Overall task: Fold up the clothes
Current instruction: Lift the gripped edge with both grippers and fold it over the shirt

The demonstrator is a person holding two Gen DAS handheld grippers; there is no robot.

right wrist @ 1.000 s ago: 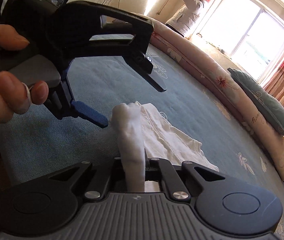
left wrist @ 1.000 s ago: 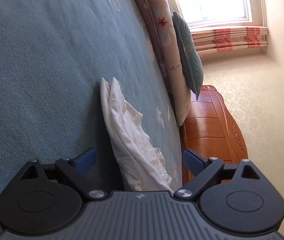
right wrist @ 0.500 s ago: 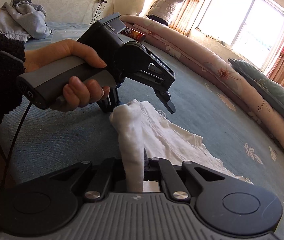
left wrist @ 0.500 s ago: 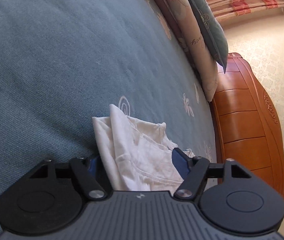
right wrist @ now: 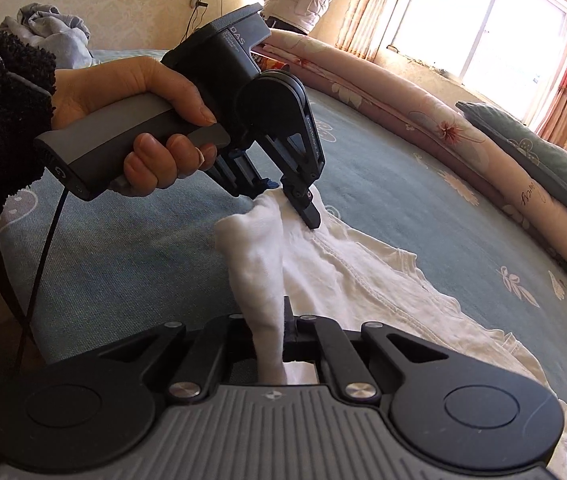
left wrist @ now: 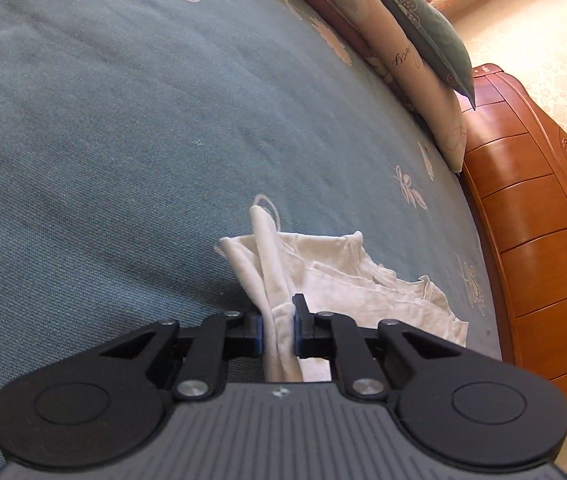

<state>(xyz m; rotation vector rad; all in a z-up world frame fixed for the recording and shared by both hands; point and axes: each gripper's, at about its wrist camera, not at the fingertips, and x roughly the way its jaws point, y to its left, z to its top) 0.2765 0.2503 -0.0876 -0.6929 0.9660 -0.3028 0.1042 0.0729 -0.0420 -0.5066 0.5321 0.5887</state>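
Left wrist view, left claw [left wrist: 277, 330] closing on white garment [left wrist: 363, 284], right claw [right wrist: 271, 332] clamping its bunched edge

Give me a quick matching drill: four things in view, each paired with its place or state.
Things:
1. white garment
2. grey-green pillow
3. wooden headboard
4. grey clothes pile

Places or states:
A. heaped by the far wall
B. pinched by both hand-held grippers
C. standing at the bed's end
D. leaning on the floral bolster

Pairs: 1-B, 2-D, 3-C, 4-A
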